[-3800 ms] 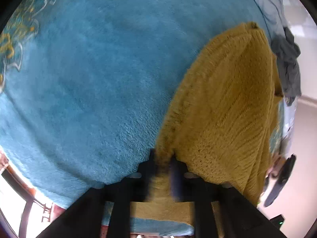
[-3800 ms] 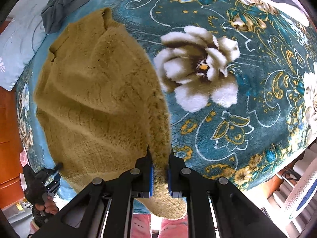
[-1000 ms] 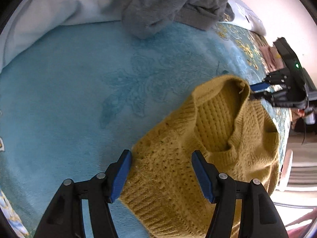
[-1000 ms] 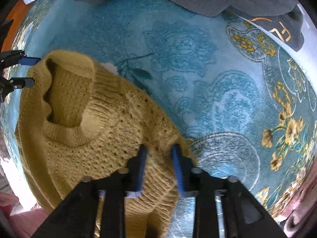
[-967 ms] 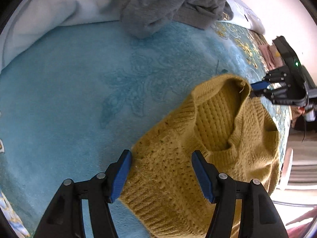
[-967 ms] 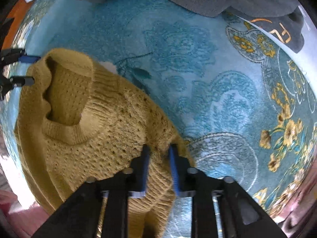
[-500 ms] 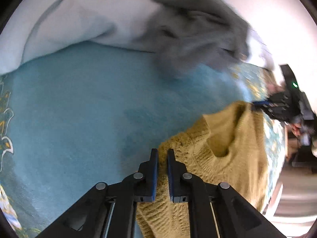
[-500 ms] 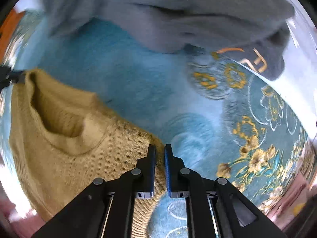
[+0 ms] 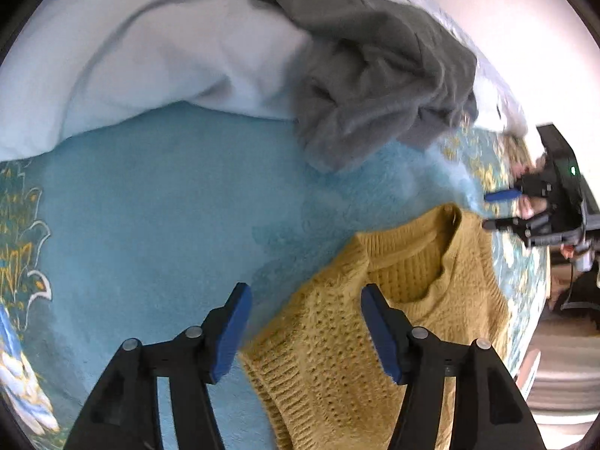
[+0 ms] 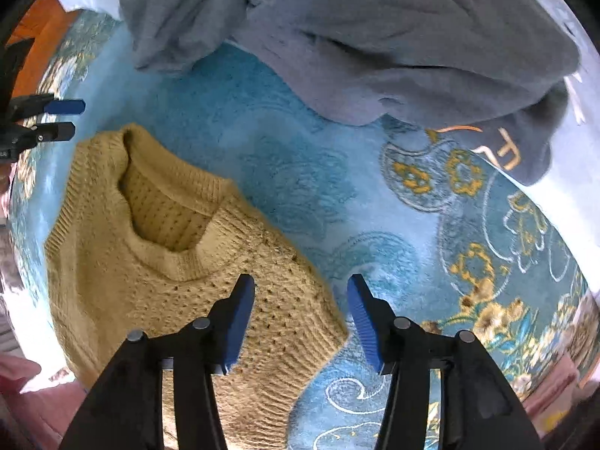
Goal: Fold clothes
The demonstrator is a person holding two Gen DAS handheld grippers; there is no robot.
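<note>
A mustard knitted sweater (image 9: 375, 318) lies on the teal blanket (image 9: 150, 206), neck opening up. My left gripper (image 9: 302, 332) is open over the sweater's left shoulder corner, holding nothing. In the right wrist view the same sweater (image 10: 168, 270) fills the lower left, and my right gripper (image 10: 300, 320) is open above its right shoulder edge. The right gripper (image 9: 502, 210) also shows in the left wrist view beyond the collar. The left gripper (image 10: 62, 118) appears at the left edge of the right wrist view.
A crumpled grey garment (image 9: 375, 75) lies just beyond the sweater, partly on a pale blue pillow (image 9: 150, 56). In the right wrist view that grey garment (image 10: 375, 37) covers the top. The floral blanket (image 10: 487, 243) stretches to the right. A person's hand (image 9: 528, 206) holds the right gripper.
Half a second ago both grippers were shut on the sweater's shoulder corners; now both have opened and the sweater lies flat on the blanket.
</note>
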